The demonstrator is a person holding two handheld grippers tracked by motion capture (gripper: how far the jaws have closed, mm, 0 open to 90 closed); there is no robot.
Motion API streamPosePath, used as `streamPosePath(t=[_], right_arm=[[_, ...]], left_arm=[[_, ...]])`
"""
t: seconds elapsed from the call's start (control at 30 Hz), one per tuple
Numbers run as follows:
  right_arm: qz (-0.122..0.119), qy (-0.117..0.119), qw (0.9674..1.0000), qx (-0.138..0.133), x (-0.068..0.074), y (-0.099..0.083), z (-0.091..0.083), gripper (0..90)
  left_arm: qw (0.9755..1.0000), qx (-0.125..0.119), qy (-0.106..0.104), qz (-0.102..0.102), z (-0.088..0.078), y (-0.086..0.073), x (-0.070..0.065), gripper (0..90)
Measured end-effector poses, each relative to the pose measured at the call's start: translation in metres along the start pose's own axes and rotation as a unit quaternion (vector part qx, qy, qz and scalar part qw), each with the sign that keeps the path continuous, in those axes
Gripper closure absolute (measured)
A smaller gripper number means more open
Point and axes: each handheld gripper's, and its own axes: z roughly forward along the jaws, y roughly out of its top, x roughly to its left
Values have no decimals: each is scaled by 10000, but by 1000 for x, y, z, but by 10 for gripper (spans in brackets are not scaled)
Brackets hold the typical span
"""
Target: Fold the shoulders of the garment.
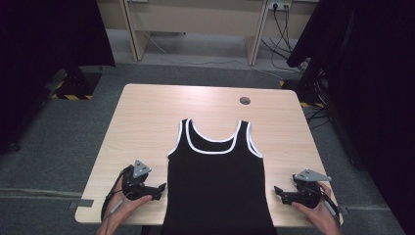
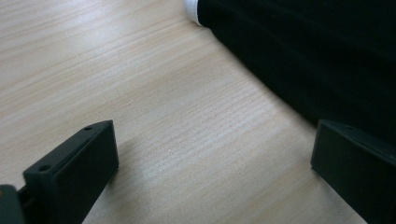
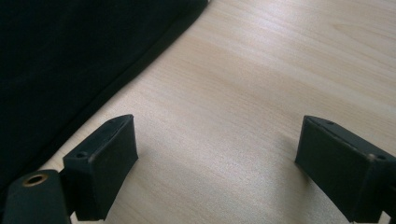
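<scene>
A black tank top (image 1: 215,186) with white trim lies flat on the pale wooden worktop (image 1: 147,117), neck and straps pointing to the far side and its hem running off the near edge. To the left of the tank top, the left tongs (image 1: 160,188) rest low over the wood with their tips just beside the garment's left side edge; in the left gripper view the jaws stand wide apart, bare wood between them, and the tank top (image 2: 317,60) crosses the upper right with its white-trimmed armhole corner (image 2: 191,11) at the top. To the right of the tank top, the right tongs (image 1: 279,192) point at its right side edge, also just beside it; in the right gripper view their jaws are spread wide over bare wood, the tank top (image 3: 70,60) lying beyond the left jaw. Beyond the tank top's straps the worktop is bare up to a small round grommet (image 1: 245,101) near the far edge, and open strips of wood run down both sides of the garment.
</scene>
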Motion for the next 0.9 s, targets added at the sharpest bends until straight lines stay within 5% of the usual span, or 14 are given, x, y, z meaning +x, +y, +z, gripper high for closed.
streamPosePath(t=[0.4, 0.63, 0.9], right_arm=[[-4, 9, 10000, 11, 0, 0, 0, 123], [-20, 15, 10000, 16, 0, 1, 1, 118], [-33, 13, 10000, 19, -1, 1, 1, 113]], left_arm=[[10000, -4, 11, -51, 0, 0, 1, 0], [9989, -158, -362, -267, 0, 2, 10, 0], [9986, -296, -346, -285, 7, 19, 14, 16]])
